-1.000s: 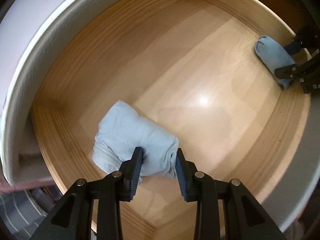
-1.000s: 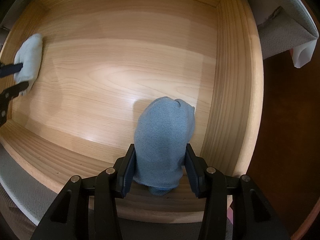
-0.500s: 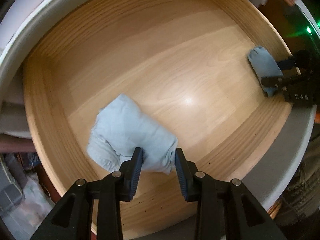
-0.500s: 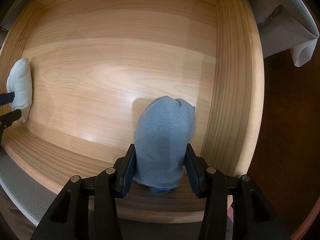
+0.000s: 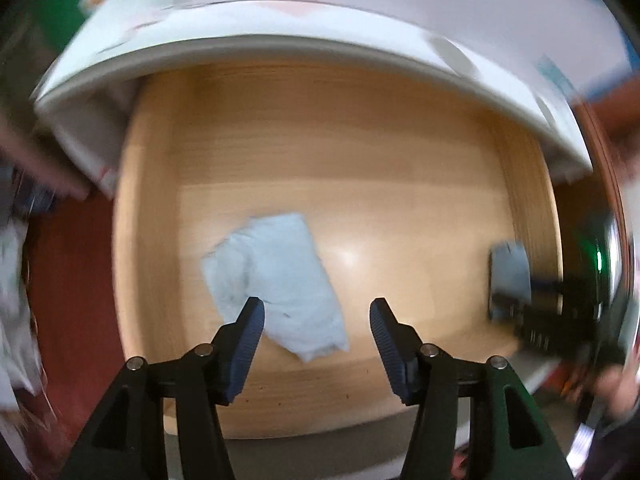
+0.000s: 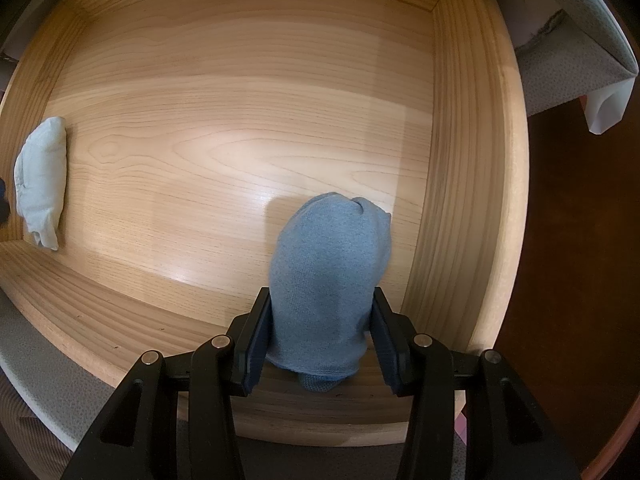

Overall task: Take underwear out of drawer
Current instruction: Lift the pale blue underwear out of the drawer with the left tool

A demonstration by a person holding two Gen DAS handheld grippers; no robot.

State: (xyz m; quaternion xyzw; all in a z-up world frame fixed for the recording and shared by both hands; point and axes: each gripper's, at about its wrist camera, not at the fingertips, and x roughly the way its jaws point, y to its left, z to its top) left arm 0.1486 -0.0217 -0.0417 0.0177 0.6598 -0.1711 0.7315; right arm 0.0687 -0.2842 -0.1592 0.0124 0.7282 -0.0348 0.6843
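A wooden drawer (image 6: 248,128) stands open. My right gripper (image 6: 320,340) is shut on a folded darker blue underwear (image 6: 328,280) at the drawer's front right corner. A folded pale blue underwear (image 5: 276,280) lies on the drawer floor near the front left; it also shows in the right wrist view (image 6: 42,180). My left gripper (image 5: 316,332) is open and empty, raised above the drawer's front, with the pale underwear just beyond its left finger. In the blurred left wrist view the right gripper (image 5: 508,304) and its underwear (image 5: 510,272) show at the right.
A white cabinet top (image 5: 320,52) overhangs the drawer's back. The drawer's grey front panel (image 6: 48,392) runs along the near edge. Dark red-brown floor (image 6: 568,280) lies to the right. Cluttered items (image 5: 16,288) sit at the far left.
My left gripper has opened, let go of the pale underwear and pulled up and back fast. The pale underwear stays on the drawer floor. My right gripper has not moved.
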